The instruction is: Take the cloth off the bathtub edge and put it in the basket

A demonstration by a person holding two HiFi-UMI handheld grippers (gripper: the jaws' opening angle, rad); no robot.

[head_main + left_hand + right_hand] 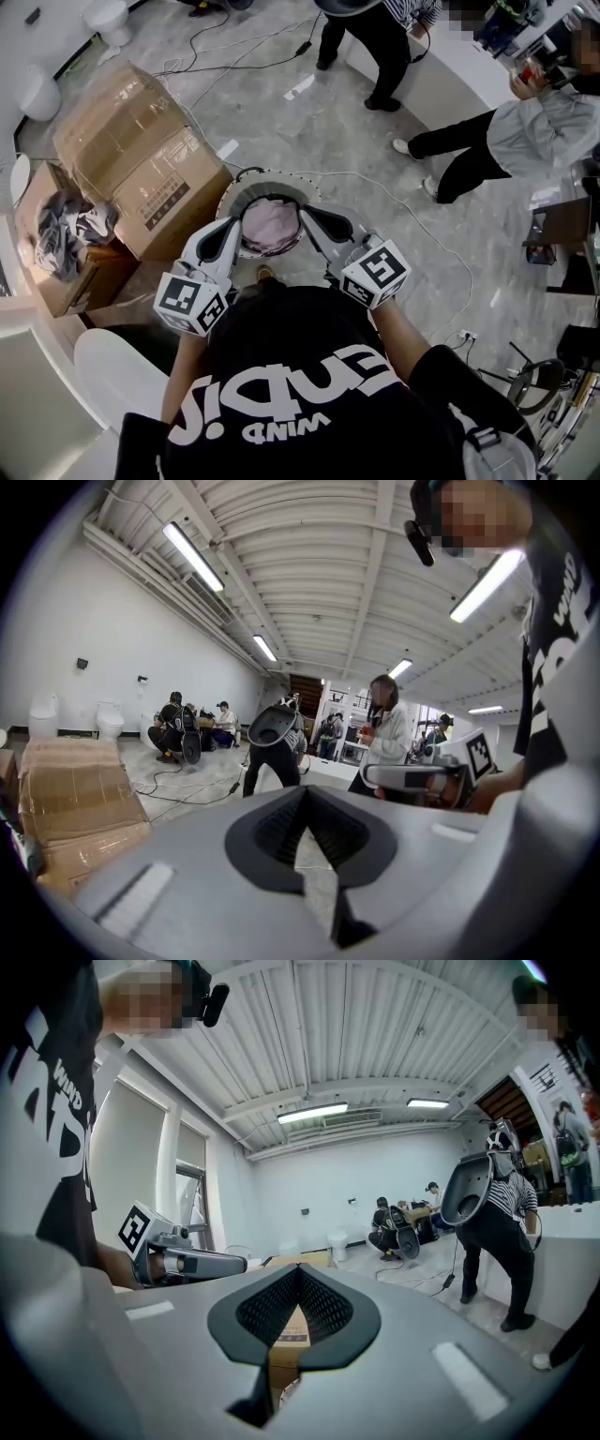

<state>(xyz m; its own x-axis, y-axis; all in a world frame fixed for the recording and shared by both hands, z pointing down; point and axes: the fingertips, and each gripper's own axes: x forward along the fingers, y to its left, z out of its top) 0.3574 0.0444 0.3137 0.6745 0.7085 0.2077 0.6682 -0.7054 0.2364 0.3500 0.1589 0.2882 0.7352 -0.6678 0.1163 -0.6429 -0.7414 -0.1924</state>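
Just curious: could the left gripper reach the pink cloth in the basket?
Probably yes: the cloth lies uncovered in the open basket ahead of the left gripper, nothing between; its shut fingers would need opening.

left tool (230,225): jaws together, empty | right tool (314,217): jaws together, empty | both roughly level

Black short-sleeved T-shirt (309,375) with white lettering. Left hand-held gripper (232,225) and right hand-held gripper (315,216): pale grey shells, black ribbed pads (277,829), black-and-white marker cubes (192,302).
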